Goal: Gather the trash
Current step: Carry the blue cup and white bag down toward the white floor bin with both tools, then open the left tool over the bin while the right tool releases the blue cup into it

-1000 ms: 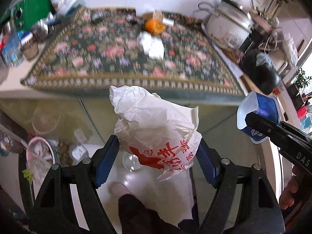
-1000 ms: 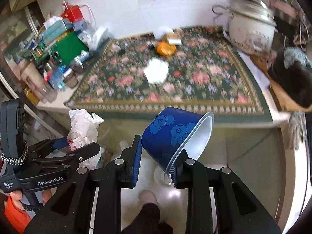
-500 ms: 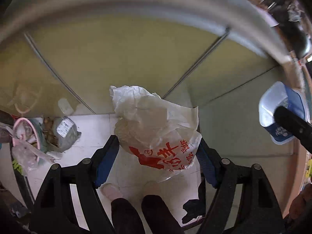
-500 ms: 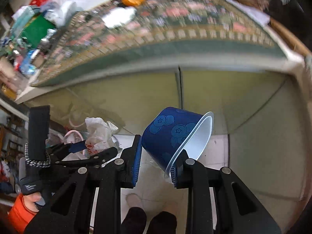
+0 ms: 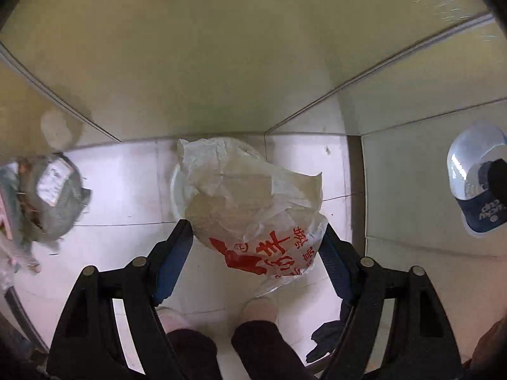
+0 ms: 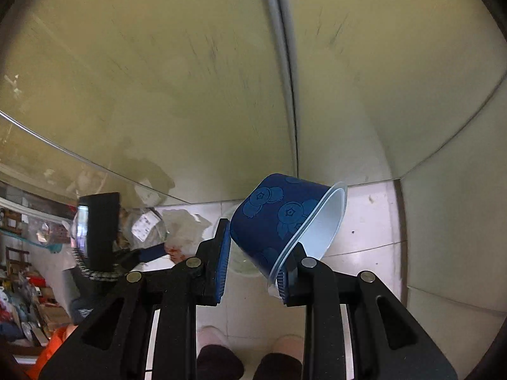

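- Trash is held in both tools: a crumpled white plastic bag (image 5: 253, 209) with red printed characters sits between the fingers of the left tool (image 5: 255, 237), and a dark blue cup (image 6: 285, 221) with a berry pattern is clamped in the right tool (image 6: 253, 253).
- The left tool's blue pads (image 5: 172, 253) press on the lower part of the bag from both sides; the bag bulges up and forward past the fingertips, and its red print faces the camera.
- The right tool is closed narrow on the cup: one pad lies against the cup's outer wall, the other finger sits at the rim, seemingly inside the mouth. The cup is tilted, its pale inside opening away from the bag's side.
- From the left wrist view, the cup (image 5: 478, 190) appears well off to the side of the bag, with a dark finger across its mouth.
- From the right wrist view, the left tool (image 6: 152, 251) and the bag (image 6: 183, 231) show beside the cup, lower and apart from it.
- Below the bag lies a white tiled floor (image 5: 126, 190), and a round pale dish or lid (image 5: 177, 190) rests on it just behind the bag.
- Farther from the bag, on the side away from the cup, a grey wrapped bundle with a white label (image 5: 54, 196) lies on the floor.
- Pale yellow-green panels (image 5: 221, 47) with thin metal edging rise beyond the bag.
- Nearest the camera, under the bag, the person's feet in light slippers (image 5: 259, 308) stand on the tiles.
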`<state>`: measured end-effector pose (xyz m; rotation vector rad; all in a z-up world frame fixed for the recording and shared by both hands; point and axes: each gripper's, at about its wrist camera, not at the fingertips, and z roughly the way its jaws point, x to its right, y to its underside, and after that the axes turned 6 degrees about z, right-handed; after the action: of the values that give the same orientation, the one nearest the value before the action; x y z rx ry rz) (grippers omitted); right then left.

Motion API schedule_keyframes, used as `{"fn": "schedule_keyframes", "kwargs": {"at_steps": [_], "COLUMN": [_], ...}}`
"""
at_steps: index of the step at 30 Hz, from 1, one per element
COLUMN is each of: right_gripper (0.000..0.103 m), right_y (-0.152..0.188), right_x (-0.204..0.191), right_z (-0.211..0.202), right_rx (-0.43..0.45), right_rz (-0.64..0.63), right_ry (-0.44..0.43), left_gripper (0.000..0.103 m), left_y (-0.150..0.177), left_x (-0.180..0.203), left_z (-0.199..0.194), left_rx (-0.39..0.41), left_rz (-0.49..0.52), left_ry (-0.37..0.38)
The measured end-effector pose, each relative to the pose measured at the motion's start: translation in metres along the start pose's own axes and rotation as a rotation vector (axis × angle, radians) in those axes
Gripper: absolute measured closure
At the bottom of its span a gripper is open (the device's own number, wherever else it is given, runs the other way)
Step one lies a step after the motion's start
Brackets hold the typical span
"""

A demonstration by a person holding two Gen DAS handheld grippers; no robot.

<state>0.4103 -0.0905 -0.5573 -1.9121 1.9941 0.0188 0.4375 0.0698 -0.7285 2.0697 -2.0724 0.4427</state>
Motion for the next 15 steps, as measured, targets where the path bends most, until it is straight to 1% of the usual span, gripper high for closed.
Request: {"fn": "schedule_keyframes", "kwargs": {"at_steps": [3, 4, 5, 8, 13, 15], "right_gripper": [0.08, 0.08, 0.08, 0.08, 0.079, 0.079], "right_y": [0.004, 0.007, 0.008, 0.01, 0.01, 0.005], "right_x": [0.003, 0.004, 0.004, 0.001, -0.001, -0.008], "right_z": [0.028, 0.038, 0.044, 0.06, 0.072, 0.073], "right_rx": [-0.014, -0.026, -0.035, -0.059, -0.091, -0.09], "right_rz": [-0.016, -0.02, -0.022, -0.018, -0.02, -0.034], "right_ry": [0.004, 0.002, 0.002, -0.001, -0.025, -0.029], "left_gripper": [0.024, 0.024, 0.024, 0.023, 0.02, 0.02], "left_y": [-0.003, -0.005, -0.005, -0.004, 0.001, 0.005], "left_x": [-0.018, -0.017, -0.021, -0.026, -0.022, -0.022], "left_z": [0.036, 0.045, 0.058, 0.077, 0.082, 0.08], "left_rx": [-0.022, -0.031, -0.045, -0.067, -0.045, -0.017], "left_rz": [-0.02, -0.025, -0.03, -0.031, 0.008, 0.035], "left_ry": [0.036, 0.037, 0.029, 0.004, 0.003, -0.003]}}
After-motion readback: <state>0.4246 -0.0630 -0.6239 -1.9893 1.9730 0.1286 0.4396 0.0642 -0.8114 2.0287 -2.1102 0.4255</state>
